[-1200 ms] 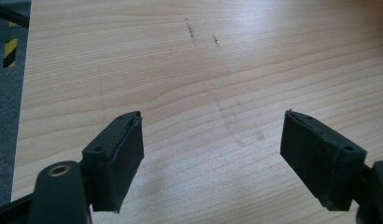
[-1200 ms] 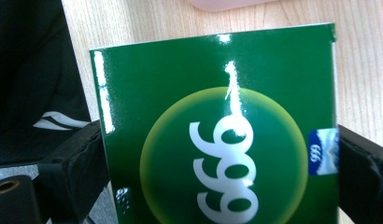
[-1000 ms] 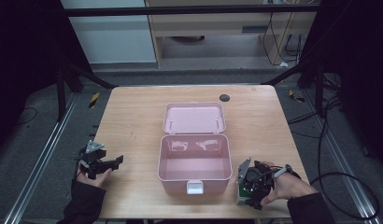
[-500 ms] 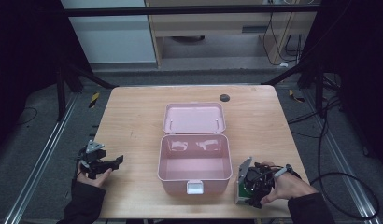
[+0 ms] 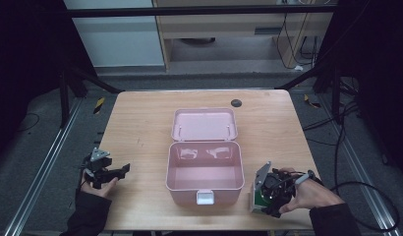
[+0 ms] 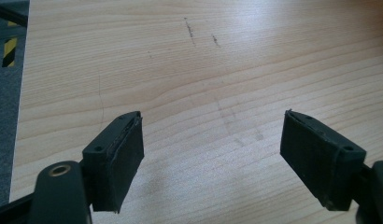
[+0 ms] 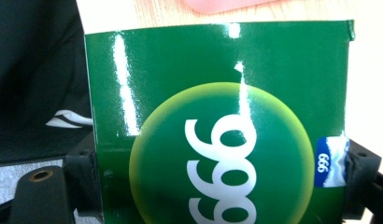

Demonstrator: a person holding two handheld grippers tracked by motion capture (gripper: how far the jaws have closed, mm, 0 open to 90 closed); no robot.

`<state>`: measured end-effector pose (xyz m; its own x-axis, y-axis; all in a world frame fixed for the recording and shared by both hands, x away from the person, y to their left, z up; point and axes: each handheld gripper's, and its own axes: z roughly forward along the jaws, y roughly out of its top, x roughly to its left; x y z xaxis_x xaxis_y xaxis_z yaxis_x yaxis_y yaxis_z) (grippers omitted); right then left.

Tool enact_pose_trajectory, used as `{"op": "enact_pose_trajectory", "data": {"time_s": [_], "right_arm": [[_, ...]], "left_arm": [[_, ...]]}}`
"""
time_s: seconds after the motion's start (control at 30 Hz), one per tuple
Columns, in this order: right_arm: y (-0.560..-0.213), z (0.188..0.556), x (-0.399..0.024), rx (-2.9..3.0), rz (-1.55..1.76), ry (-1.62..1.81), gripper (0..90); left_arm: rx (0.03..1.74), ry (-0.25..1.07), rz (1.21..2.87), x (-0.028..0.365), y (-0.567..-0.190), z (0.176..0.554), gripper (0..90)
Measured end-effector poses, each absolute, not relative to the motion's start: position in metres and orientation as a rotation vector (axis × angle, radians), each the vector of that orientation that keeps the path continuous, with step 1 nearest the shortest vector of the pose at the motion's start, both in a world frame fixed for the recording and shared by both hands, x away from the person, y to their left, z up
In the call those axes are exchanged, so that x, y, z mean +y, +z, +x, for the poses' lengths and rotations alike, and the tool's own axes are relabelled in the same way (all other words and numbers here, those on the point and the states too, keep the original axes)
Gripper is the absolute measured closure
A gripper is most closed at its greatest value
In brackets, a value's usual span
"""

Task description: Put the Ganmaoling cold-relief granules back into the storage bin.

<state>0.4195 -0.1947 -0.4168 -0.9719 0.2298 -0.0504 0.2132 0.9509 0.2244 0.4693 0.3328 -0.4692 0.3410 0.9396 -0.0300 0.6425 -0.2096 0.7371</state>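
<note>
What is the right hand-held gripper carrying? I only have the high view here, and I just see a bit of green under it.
Observer: A glossy green box, clamped between its jaws; white digits sit in a yellow-green circle.
Operator: And the left hand-held gripper?
Observer: Jaws wide apart, bare wooden table between them.
Operator: Is the green box near the pink case?
Observer: A pink edge shows just beyond the box's top.

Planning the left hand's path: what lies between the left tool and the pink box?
Only bare wooden table lies between the left tool and the pink box, as the high view shows.
</note>
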Motion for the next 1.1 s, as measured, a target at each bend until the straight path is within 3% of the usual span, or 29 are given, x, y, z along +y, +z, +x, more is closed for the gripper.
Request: {"op": "enact_pose_trajectory", "data": {"time_s": [0.5, 1.1], "right_arm": [[-0.361, 0.419, -0.200, 2.960, 0.351, 0.394, 15.8], [-0.321, 0.425, -0.196, 2.924, 0.324, 0.421, 15.9]], "left_arm": [[1.380, 0.567, 1.949, 0.332, -0.470, 0.469, 20.9], [1.381, 0.565, 1.947, 0.333, -0.470, 0.469, 20.9]]}}
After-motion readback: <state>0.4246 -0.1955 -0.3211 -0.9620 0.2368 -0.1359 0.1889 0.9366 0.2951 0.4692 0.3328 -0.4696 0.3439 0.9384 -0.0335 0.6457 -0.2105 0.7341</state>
